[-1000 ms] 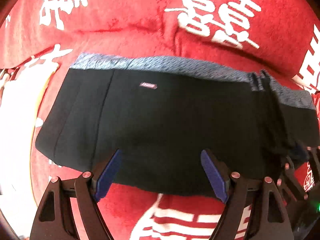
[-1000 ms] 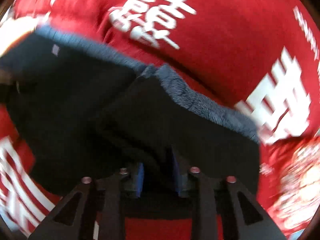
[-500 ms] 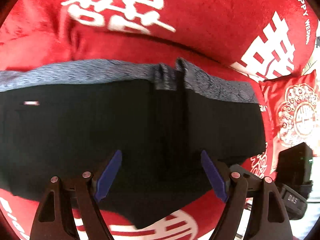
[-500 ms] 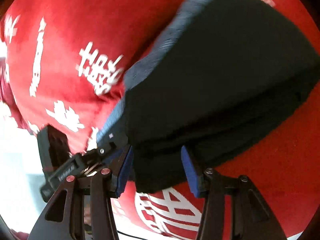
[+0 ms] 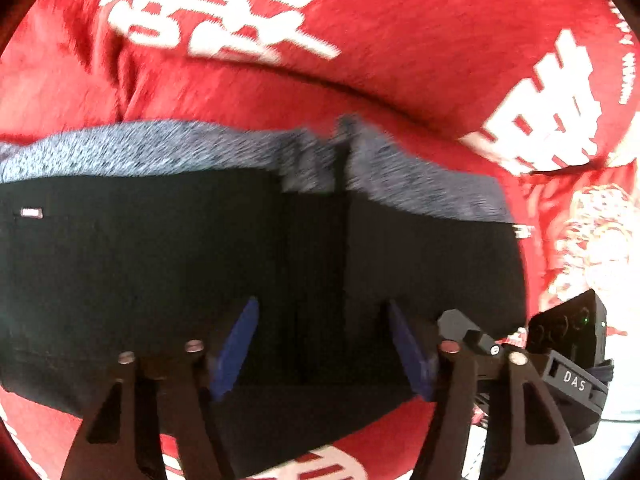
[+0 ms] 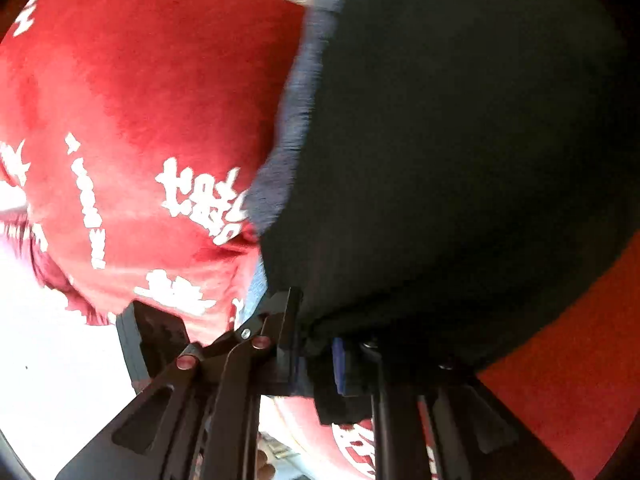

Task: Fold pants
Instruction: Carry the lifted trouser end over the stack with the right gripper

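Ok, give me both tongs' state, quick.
Left tongs: open, over the black pants, gripping nothing.
Right tongs: shut on the pants' edge.

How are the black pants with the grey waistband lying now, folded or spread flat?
Partly folded. The black pants with the grey waistband show one section overlapping at a vertical edge mid-garment, on the red printed cloth.

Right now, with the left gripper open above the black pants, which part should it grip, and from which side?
Probably the near hem of the black pants, approached from the near side: that edge lies free on the red blanket, just below the open left gripper. The gray waistband lies far across.
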Available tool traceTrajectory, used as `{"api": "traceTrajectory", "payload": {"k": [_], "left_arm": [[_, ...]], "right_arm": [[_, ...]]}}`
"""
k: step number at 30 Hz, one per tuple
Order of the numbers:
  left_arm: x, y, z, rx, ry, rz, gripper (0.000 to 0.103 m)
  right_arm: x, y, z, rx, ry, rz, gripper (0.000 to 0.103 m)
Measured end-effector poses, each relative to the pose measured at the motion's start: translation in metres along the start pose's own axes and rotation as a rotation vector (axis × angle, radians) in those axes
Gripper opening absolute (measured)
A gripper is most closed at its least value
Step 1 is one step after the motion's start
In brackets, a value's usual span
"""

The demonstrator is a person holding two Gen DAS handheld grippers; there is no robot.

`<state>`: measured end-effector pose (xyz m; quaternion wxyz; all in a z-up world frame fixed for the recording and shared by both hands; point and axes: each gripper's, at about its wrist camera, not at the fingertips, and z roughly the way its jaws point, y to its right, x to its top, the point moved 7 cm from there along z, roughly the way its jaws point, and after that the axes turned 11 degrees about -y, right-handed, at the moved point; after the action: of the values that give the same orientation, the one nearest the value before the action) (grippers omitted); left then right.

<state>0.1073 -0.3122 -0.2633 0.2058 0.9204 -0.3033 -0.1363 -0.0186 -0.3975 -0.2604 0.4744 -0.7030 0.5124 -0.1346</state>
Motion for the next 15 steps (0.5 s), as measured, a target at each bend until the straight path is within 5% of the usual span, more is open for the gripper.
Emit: {"api": "traceTrajectory", "payload": {"k": [6, 15], "left_arm": [[-0.031, 0.018, -0.027, -0.013, 0.029, 0.044, 0.056], [-0.040, -0.007, 0.010, 0.149, 0.042, 0.047, 0.056]], "right_arm": [[-0.022, -0.023, -0.019, -0.026, -0.055, -0.095, 0.014], [-0.032, 0.025, 0.022, -0.148, -0.135, -0.095, 0.013]]}}
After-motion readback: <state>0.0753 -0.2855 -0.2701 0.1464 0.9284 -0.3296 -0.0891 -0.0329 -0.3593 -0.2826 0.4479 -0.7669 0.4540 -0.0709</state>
